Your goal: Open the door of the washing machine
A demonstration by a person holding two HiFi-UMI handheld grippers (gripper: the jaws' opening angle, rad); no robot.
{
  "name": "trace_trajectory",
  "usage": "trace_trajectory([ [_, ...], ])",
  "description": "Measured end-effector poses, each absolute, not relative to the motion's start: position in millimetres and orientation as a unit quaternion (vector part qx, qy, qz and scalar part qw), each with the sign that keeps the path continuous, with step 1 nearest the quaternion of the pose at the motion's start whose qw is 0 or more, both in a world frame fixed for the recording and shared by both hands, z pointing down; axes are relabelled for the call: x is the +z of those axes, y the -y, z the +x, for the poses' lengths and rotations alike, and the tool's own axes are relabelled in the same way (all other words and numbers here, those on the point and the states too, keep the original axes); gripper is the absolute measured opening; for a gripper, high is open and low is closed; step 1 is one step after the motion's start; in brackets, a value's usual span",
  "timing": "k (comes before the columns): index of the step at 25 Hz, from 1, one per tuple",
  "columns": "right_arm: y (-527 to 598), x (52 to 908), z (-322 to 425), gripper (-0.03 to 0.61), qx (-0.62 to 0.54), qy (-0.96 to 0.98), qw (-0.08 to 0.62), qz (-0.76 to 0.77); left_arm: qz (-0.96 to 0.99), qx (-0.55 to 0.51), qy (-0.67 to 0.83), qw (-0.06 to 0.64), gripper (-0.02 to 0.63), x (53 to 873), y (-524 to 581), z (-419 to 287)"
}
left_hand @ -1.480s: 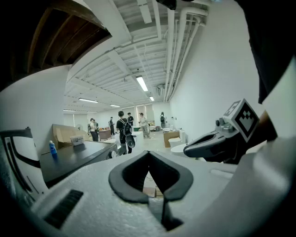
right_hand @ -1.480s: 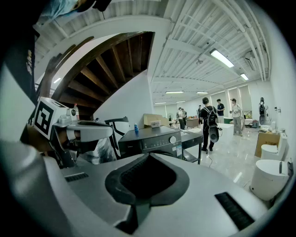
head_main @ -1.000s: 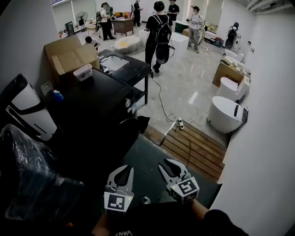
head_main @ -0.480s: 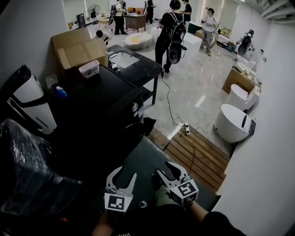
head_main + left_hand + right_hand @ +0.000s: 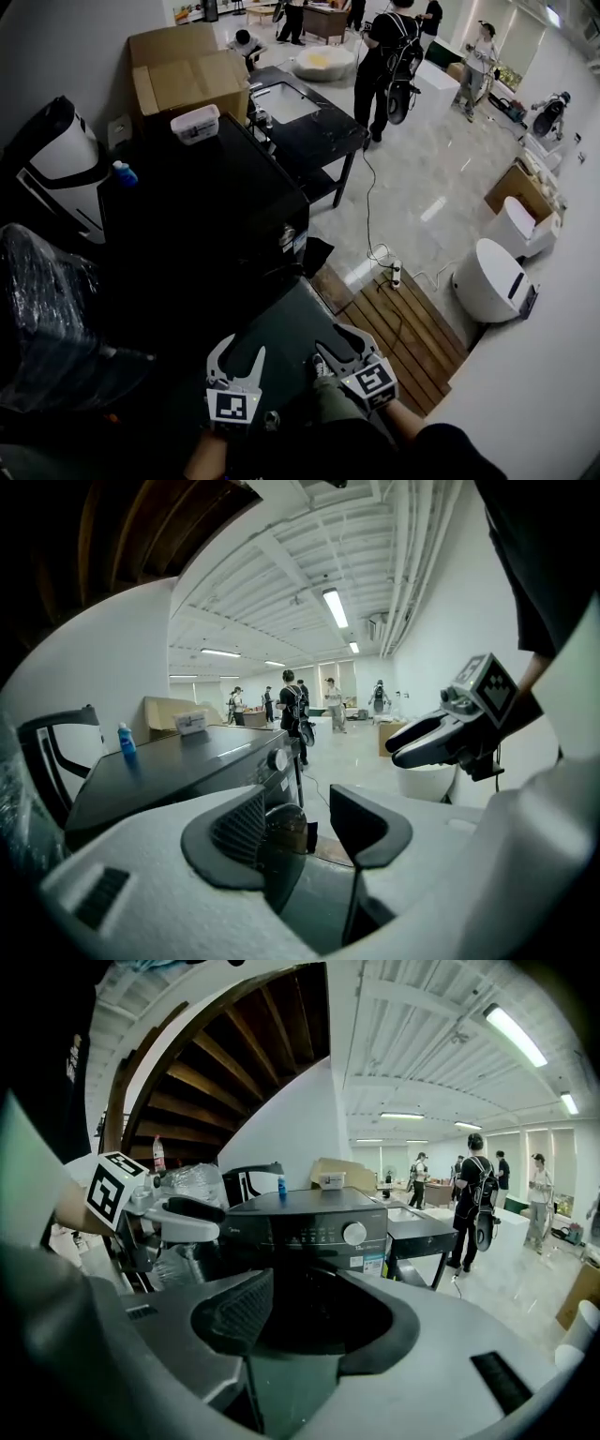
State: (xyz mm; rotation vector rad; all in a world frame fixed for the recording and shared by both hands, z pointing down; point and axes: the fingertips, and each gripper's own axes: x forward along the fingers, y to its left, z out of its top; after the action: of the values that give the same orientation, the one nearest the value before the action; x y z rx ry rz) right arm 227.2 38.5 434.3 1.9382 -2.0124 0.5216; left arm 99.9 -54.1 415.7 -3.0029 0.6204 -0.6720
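The black washing machine [image 5: 206,202] stands in the left middle of the head view, its top bare and dark. Its front faces right, with a silver knob [image 5: 353,1233] on the control panel and the dark round door [image 5: 314,1307] below. My left gripper [image 5: 239,349] and right gripper [image 5: 328,345] hang side by side low in the head view, short of the machine's front. Both sets of jaws are opening and hold nothing. The left gripper view looks along the machine's front corner [image 5: 277,758]; the right gripper [image 5: 441,738] shows beside it.
On the washer's top lie a white tub [image 5: 195,122] and a blue bottle [image 5: 123,172]. A cardboard box [image 5: 187,70] and a black table [image 5: 309,122] stand behind. A wooden slat platform [image 5: 403,328], a power strip [image 5: 395,274] and a white round unit [image 5: 492,277] lie right. People [image 5: 389,56] stand far back.
Both grippers' jaws have spread apart from nearly shut. Both hands moved forward and down towards the washer's front, and the head view swung to bring the machine closer to the middle.
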Motion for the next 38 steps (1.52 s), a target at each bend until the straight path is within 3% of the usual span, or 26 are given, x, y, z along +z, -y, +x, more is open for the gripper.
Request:
trace_trajectory([
  [9, 37, 470, 292, 0.225, 0.177, 0.752, 0.189, 0.607, -0.935, -0.265, -0.236, 0.013, 0.207, 474, 112, 168],
  [23, 129, 597, 341, 0.229, 0.211, 0.786, 0.253, 0.523, -0.889, -0.396, -0.218, 0.067, 0.209, 558, 187, 225],
  [38, 197, 720, 364, 0.244, 0.136, 0.809, 0.405, 0.403, -0.826, -0.512, -0.198, 0.129, 0.209, 624, 207, 235],
])
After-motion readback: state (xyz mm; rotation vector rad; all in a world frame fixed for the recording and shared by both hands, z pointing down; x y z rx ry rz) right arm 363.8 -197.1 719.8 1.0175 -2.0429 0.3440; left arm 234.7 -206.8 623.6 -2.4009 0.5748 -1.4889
